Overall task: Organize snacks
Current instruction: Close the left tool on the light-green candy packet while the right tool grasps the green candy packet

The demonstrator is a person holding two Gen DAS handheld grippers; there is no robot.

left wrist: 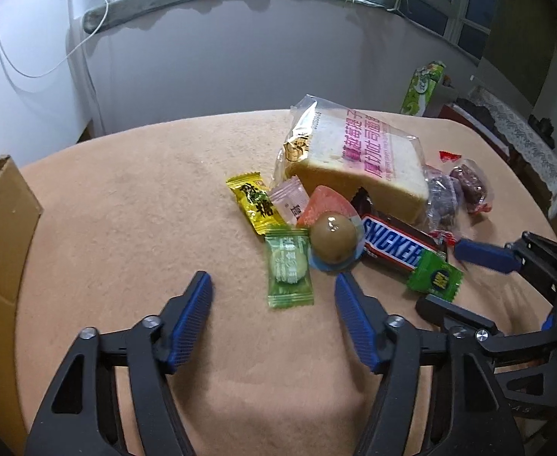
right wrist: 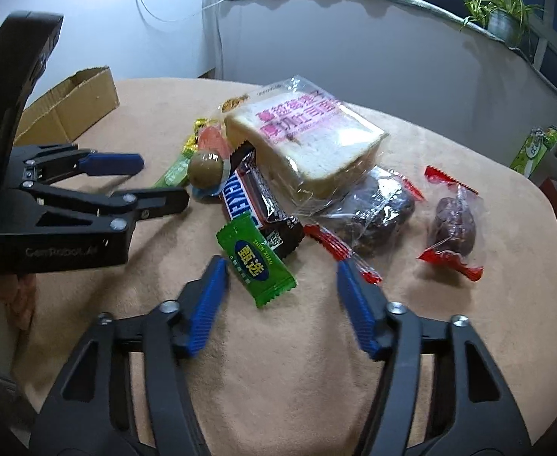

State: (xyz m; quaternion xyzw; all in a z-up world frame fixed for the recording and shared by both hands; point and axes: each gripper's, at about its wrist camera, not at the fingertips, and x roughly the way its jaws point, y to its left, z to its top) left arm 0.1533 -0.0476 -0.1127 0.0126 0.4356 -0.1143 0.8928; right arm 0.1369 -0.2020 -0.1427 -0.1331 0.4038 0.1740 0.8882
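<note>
Inspecting: both my left claw (left wrist: 272, 285) and right claw (right wrist: 280, 271) gape empty over the peach-clothed surface (left wrist: 126, 197); grey wall (left wrist: 221, 64) ahead.

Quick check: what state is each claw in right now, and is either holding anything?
Left claw: open, holding nothing; pale green candy lies between its fingers.
Right claw: open, holding nothing; green candy lies between its fingers.
</note>
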